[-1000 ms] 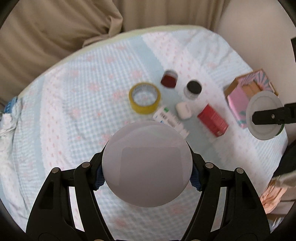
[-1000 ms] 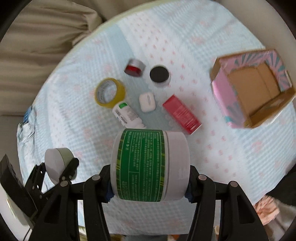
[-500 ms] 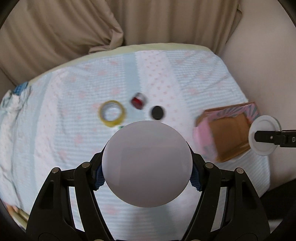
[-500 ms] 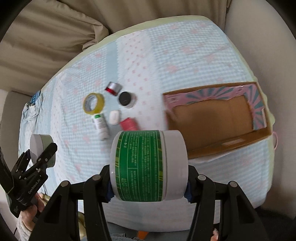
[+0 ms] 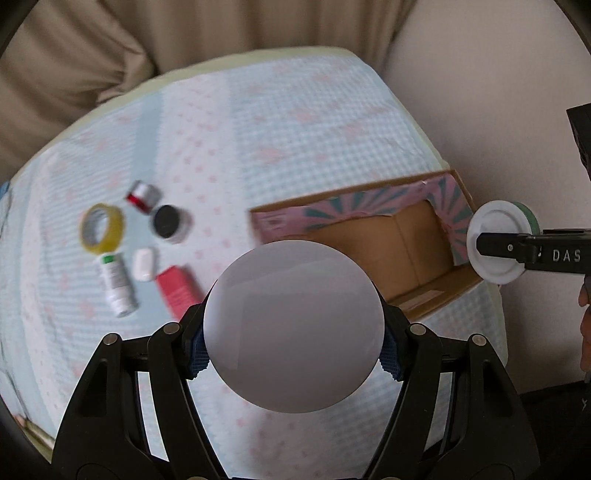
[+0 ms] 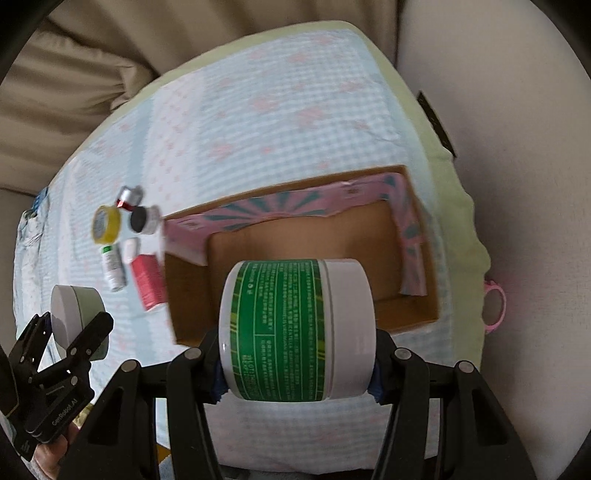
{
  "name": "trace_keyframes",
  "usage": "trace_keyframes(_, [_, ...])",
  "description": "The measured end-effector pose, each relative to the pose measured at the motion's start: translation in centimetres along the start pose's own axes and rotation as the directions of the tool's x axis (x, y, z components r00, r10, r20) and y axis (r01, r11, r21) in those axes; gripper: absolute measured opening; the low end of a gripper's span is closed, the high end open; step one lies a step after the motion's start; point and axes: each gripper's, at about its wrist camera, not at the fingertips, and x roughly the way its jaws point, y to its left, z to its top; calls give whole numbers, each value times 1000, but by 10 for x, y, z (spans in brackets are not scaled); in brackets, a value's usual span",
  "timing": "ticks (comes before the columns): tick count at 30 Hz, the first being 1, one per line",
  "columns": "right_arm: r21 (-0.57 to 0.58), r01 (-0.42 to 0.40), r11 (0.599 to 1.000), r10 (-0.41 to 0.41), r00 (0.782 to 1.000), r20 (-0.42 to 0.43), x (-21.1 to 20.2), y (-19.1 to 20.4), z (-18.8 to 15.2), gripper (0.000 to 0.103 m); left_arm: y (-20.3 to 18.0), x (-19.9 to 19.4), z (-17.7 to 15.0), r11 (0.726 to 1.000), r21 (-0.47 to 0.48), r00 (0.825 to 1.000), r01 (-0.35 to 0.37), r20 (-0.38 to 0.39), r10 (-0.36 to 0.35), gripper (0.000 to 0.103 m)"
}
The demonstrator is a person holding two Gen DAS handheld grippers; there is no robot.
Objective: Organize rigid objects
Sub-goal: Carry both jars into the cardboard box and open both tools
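My left gripper (image 5: 293, 345) is shut on a grey round jar (image 5: 293, 332) whose flat end faces the camera; it also shows in the right wrist view (image 6: 75, 312). My right gripper (image 6: 297, 369) is shut on a white jar with a green label (image 6: 297, 332), held on its side above the near edge of the open pink cardboard box (image 6: 413, 236). That jar shows in the left wrist view (image 5: 498, 247) at the box's (image 5: 284, 223) right end. The box's inside looks bare brown cardboard.
Left of the box on the blue-and-pink cloth (image 5: 258, 122) lie a yellow tape roll (image 5: 101, 229), a red-and-silver can (image 5: 142, 194), a black-lidded jar (image 5: 170, 223), a white earbud case (image 5: 144, 264), a white bottle (image 5: 118, 290) and a red box (image 5: 175, 291). Beige cushions (image 5: 184, 33) lie behind.
Both grippers have swung right with their jars. The box now sits directly ahead of the right gripper and looms larger; the small items have slid to the left of both views.
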Motion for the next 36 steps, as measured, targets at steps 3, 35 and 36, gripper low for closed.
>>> trace_keyframes(3, [-6, 18, 1000, -18, 1000, -16, 16, -22, 7, 52, -21, 34, 12, 1000, -1, 999, 18, -43, -18, 68])
trace_keyframes(35, [-247, 15, 969, -55, 986, -155, 144, -33, 42, 81, -38, 182, 59, 1000, 24, 973, 2, -229, 4, 103])
trace_keyframes(36, [-258, -25, 966, -13, 989, -146, 140, -30, 39, 103, -36, 180, 59, 1000, 20, 974, 8, -228, -4, 103])
